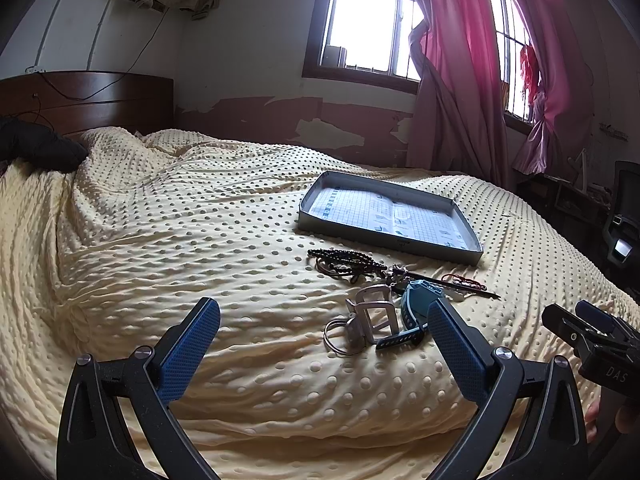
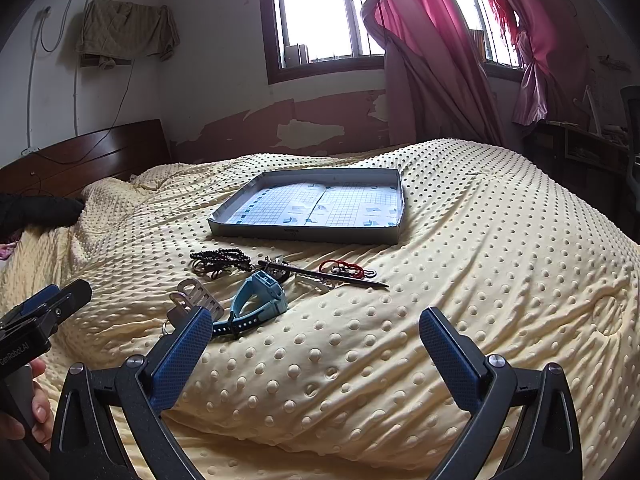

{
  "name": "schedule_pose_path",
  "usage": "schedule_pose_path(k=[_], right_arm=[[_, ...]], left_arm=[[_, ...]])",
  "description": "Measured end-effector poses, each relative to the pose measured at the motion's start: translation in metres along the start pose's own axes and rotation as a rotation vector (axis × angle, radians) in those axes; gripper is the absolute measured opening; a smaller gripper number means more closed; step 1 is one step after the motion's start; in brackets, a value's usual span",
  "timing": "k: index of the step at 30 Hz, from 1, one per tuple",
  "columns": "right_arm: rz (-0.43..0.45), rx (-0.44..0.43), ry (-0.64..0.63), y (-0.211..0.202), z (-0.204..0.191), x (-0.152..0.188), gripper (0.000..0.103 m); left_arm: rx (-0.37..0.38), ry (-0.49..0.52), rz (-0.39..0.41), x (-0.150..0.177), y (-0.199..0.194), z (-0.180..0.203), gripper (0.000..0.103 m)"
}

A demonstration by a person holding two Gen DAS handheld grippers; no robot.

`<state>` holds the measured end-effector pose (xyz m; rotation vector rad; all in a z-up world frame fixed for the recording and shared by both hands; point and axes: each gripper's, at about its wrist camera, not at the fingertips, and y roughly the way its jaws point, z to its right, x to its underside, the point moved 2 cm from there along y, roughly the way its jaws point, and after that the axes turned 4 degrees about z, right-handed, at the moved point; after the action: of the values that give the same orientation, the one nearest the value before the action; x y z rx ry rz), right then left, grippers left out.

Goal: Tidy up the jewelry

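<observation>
Jewelry lies in a loose pile on the yellow dotted bedspread (image 1: 200, 240). A blue watch (image 1: 416, 304) (image 2: 264, 296), a silver metal band (image 1: 374, 312) (image 2: 196, 294), black beads (image 1: 344, 258) (image 2: 222, 258), a dark hairpin (image 1: 452, 282) (image 2: 328, 274) and a red cord (image 2: 346, 266) are in it. A shallow grey tray (image 1: 400, 246) (image 2: 304, 236) lined with grid paper sits beyond the pile, holding nothing. My left gripper (image 1: 324, 320) is open, low before the pile. My right gripper (image 2: 316, 330) is open, just right of the watch.
A dark wooden headboard (image 1: 100, 100) and a black cushion (image 1: 40, 144) are at the far left. Windows with pink curtains (image 1: 452, 60) are behind the bed. A dark chair and shelf (image 1: 616, 220) stand at the right edge.
</observation>
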<state>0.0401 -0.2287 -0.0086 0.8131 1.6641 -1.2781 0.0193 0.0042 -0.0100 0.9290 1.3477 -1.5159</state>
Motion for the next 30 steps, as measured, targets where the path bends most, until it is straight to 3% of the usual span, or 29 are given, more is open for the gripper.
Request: schedule_pose_path(k=[9,16,26,30], right_arm=[[-0.053,-0.013,-0.01,0.003,0.009,-0.004,0.103],[-0.147,-0.145,-0.039,0.02,0.019,-0.022,0.103],[-0.33,-0.303,0.01,0.087,0.033,-0.02,0.064],[-0.353,-0.339,-0.004,0.103,0.029,-0.017,0.058]], left_arm=[[0.042,-0.053,-0.05,0.002,0.007,-0.006,0.101],[0.093,-0.075,-0.132,0.007,0.024,-0.008,0.101],[0.12,-0.074,-0.204,0.011,0.056,-0.012,0.1],[0.129,-0.054,-0.239,0.016,0.067,-0.008,0.092]])
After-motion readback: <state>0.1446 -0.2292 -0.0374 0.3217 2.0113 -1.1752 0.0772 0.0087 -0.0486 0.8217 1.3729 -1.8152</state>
